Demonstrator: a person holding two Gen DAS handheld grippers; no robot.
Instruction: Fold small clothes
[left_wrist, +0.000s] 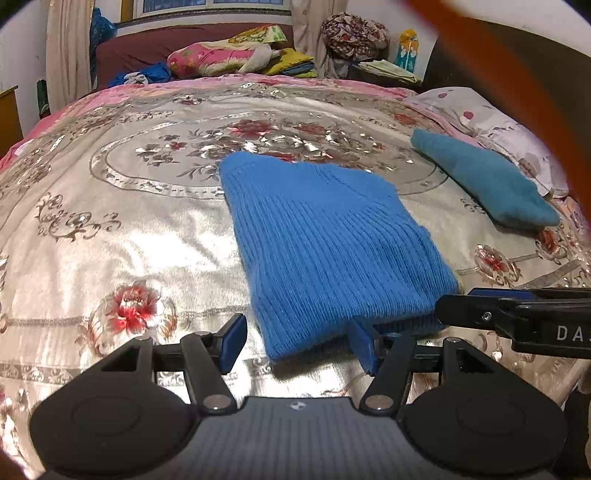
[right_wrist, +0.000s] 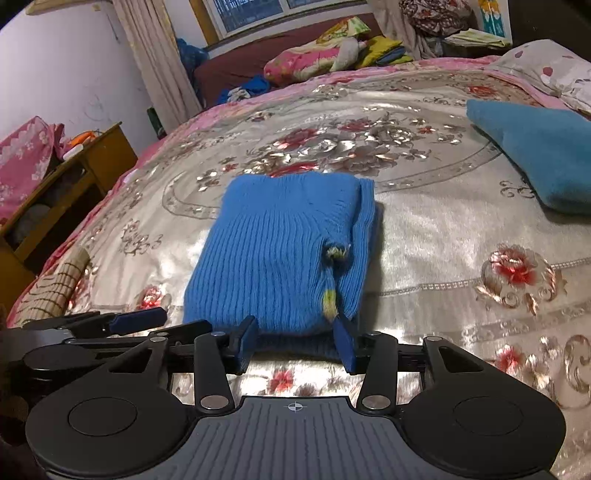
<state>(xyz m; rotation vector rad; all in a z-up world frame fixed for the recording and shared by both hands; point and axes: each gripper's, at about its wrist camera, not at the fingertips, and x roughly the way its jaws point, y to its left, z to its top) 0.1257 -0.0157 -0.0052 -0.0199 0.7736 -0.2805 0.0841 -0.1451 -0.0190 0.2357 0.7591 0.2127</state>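
Both my left tongs (left_wrist: 295, 345) and right tongs (right_wrist: 295, 341) gape, released, at the near edge of the folded blue ribbed knit sweater (right_wrist: 280, 254) on the floral satin bedspread (right_wrist: 443, 229).

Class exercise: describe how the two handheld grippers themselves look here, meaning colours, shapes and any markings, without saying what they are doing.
Both match: the left gripper and right gripper are matte black, with round disc housings either side of a ribbed grey centre plate bearing a small crosshair mark, silver rivets on the angled link arms, and flat blue pads. White letters "DA" show on the right gripper's side.
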